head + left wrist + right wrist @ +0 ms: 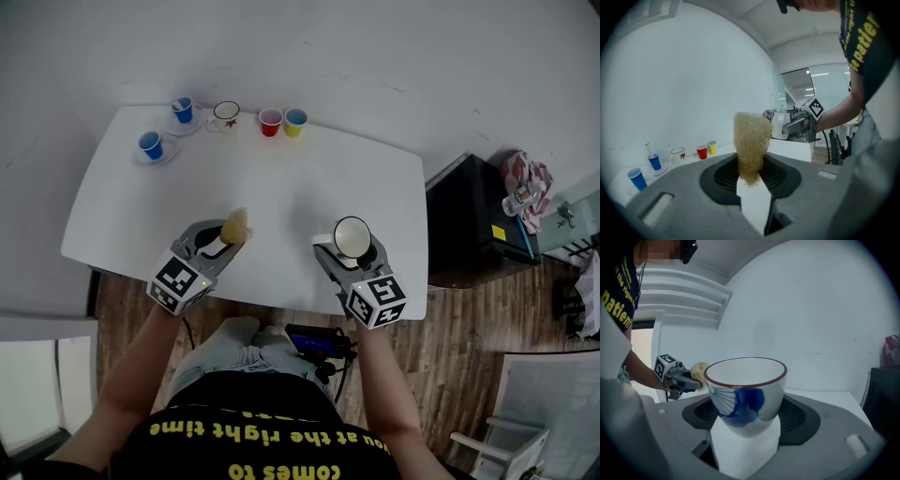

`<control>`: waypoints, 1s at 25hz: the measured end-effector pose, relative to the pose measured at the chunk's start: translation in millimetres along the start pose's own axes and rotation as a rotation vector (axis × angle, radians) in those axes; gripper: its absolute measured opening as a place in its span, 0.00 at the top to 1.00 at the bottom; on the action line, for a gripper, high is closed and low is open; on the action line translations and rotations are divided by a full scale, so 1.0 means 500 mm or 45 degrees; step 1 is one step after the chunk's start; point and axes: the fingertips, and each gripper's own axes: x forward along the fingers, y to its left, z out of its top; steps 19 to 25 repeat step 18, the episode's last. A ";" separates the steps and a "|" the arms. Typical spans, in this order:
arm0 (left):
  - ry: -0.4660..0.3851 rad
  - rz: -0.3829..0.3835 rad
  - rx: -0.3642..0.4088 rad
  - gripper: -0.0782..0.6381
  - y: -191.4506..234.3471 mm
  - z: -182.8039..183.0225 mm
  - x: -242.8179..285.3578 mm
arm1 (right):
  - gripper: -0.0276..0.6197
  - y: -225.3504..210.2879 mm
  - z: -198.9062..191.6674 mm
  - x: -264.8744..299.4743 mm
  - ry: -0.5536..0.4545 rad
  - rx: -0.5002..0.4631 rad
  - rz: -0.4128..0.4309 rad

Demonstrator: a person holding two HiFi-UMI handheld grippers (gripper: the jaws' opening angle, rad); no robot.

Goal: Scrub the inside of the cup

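My right gripper is shut on a white cup with a blue pattern and a dark red rim; the cup is held upright above the white table, mouth up. My left gripper is shut on a tan mesh scrubber, whose bulk sticks up past the jaws. The scrubber is apart from the cup, a hand's width to its left in the head view. In the right gripper view the left gripper with its scrubber shows beside the cup's rim.
At the table's far edge stand two blue cups on saucers, a glass cup, a red cup and a yellow cup. A black cabinet stands to the table's right. The person's legs are at the near edge.
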 end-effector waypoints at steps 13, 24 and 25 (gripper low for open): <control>0.038 -0.033 -0.001 0.73 -0.006 -0.024 0.000 | 0.35 -0.016 0.011 0.004 -0.022 -0.023 -0.024; 0.038 -0.037 0.008 0.73 -0.007 -0.020 0.001 | 0.35 -0.017 0.015 0.005 -0.023 -0.029 -0.025; 0.038 -0.037 0.008 0.73 -0.007 -0.020 0.001 | 0.35 -0.017 0.015 0.005 -0.023 -0.029 -0.025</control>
